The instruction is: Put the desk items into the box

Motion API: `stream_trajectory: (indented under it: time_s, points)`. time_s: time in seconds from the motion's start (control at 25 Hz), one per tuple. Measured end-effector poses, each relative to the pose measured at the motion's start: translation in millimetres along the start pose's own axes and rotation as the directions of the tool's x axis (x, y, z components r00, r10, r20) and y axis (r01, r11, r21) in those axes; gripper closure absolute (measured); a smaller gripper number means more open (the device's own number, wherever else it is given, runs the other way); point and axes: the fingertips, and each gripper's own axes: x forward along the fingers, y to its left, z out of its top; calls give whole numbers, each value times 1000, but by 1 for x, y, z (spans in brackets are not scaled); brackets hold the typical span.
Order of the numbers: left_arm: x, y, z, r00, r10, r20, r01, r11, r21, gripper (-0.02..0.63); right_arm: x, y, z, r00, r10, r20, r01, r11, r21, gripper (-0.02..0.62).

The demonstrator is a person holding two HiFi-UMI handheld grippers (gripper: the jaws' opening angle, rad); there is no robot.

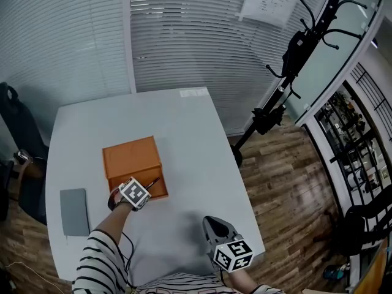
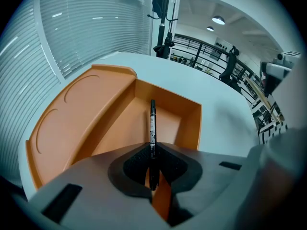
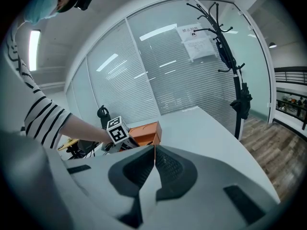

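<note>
Orange box (image 2: 191,122) stands open on the white worktop (image 1: 190,133), with its lid (image 2: 72,114) laid flat on the far side. As far as the left gripper view shows, the tray is bare inside, so nothing has been put into it yet. The task seems to be at its first item.

This item is a black pen (image 2: 152,123). The left gripper (image 2: 152,172) has its jaws clamped on the lower end of the pen, and the rest of the pen points forward over the tray. Whether the tip touches the bottom cannot be told. The pen probably only needs to be lowered and let go.

A grey notebook (image 1: 74,211) lies flat on the worktop to the left of the box, well apart from it. It looks like the next thing to pack, though this is only a guess.

The left arm, in a striped sleeve (image 1: 101,253), reaches forward from the near edge, and the gripper is at the near side of the box. The right gripper (image 3: 153,163) is held back near the body over the near part of the worktop — its jaws are together with nothing between them.
</note>
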Motion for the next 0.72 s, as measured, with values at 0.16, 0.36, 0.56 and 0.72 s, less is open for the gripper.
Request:
stream_trajectory:
  time_s: [0.16,0.36,0.56,0.72]
  points:
    - [6,1,-1,1000,-2,-23,3,998,69,555,-2,-4,-1,1000,-10,0,10,1000,6,569]
    - [10,1,0,998,4,-62,7,985,175,555,-4,-6,-2,1000,-18,0,18,1000,10,569]
    - [11,-1,0,997,6,-81,14,970,241,555,-5,-10,-3,1000,-27,-3,27,1000,14,569]
    - [12,0,-2,996,-9,-85,30,966,256,555,-4,-9,-2,1000,-26,-3,26,1000,14,569]
